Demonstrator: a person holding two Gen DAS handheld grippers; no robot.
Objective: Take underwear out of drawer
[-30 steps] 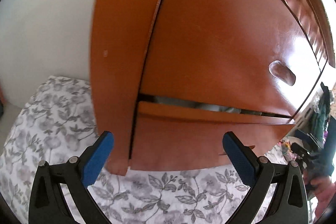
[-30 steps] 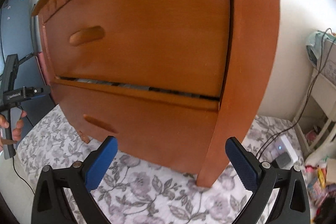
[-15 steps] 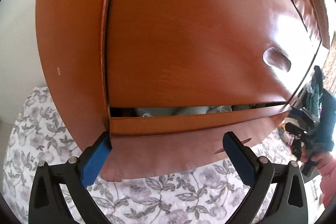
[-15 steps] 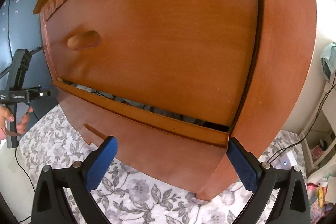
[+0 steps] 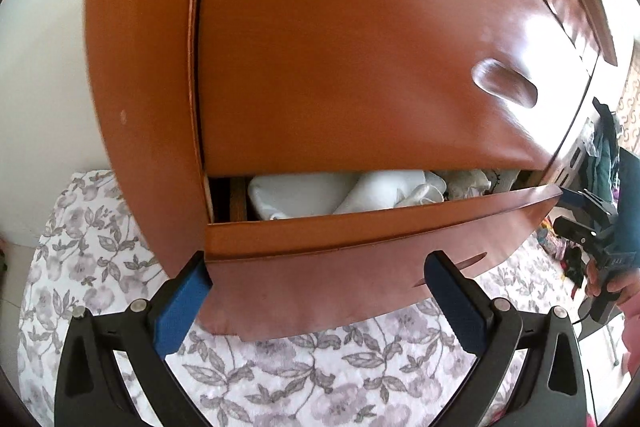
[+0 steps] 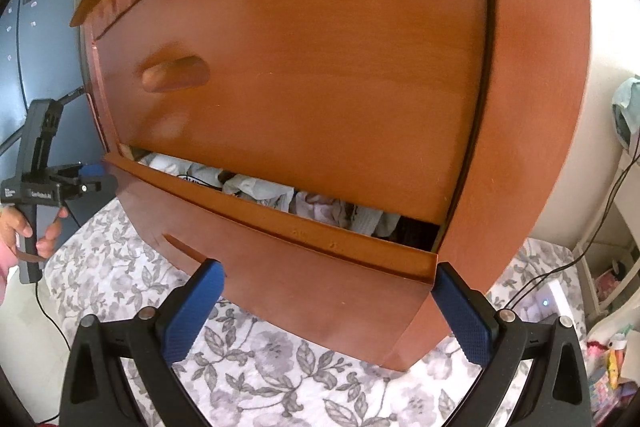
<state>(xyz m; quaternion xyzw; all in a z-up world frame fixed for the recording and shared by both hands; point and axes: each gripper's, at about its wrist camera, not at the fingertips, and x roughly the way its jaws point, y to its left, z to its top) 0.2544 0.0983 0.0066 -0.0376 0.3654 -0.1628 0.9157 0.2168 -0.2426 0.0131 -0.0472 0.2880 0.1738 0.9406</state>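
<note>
Both the left gripper (image 5: 316, 291) and the right gripper (image 6: 328, 301) are spread wide, empty, before the drawer (image 5: 360, 227); the underwear (image 5: 380, 191) inside looks soft and light, best pinched at a top fold.

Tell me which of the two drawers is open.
The lower drawer: pulled out slightly, white clothes showing in its gap. The upper drawer sits shut.

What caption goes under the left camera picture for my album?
Open left gripper faces a wooden drawer pulled slightly out, white clothes peeking through.
</note>
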